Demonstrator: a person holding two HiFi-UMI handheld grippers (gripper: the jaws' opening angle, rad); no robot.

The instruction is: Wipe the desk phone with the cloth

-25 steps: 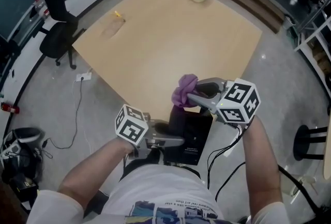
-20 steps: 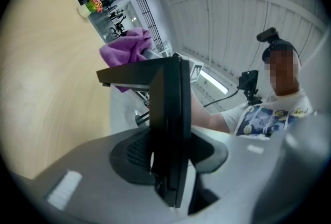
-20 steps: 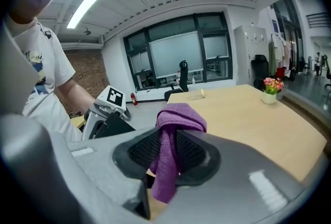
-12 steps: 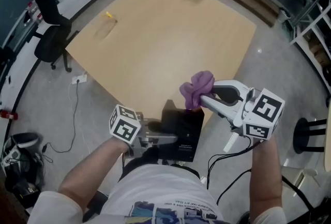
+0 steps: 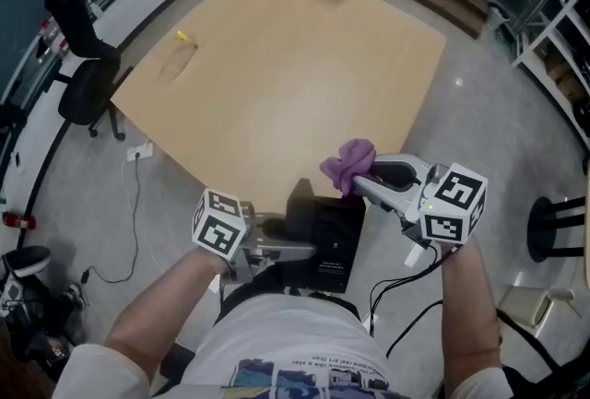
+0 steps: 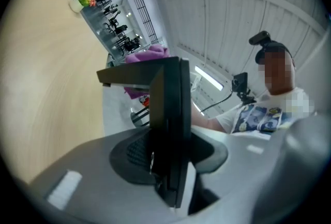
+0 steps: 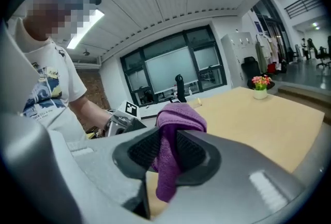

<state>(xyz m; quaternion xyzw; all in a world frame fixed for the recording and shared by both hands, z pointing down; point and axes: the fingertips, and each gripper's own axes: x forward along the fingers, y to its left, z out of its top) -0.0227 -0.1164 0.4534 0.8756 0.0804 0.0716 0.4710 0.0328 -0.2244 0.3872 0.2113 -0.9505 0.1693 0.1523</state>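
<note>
The desk phone (image 5: 324, 231) is at the near edge of the counter (image 5: 295, 84), right in front of the person. The left gripper (image 5: 293, 240) has its fingers closed on the phone from the left side. In the left gripper view the phone shows edge-on as a thin black slab pinched between the two pads, with a flat part jutting out near its top. The right gripper (image 5: 365, 181) hovers just beside the phone's far right corner. Its fingers are clamped on the purple cloth (image 5: 348, 163), which bunches up past them and hangs in a short tail below.

The phone looks like hard, smooth plastic: stiff, rather slippery, and likely to twist in a narrow pinch when pushed against. A hold across the solid body, as here, seems safer than one on any loose part. The cloth is soft, light and limp. It will fold under pressure, so it is best gripped through its bunched middle, leaving a pad of fabric clear of the fingers to meet the phone.

From the head view the phone is only a dark block with a small pale label, and neither keys nor handset can be made out. Whether its base rests on the counter or is lifted off cannot be told. A black cable (image 5: 392, 273) drops beside the person, but where it ends is hidden
</note>
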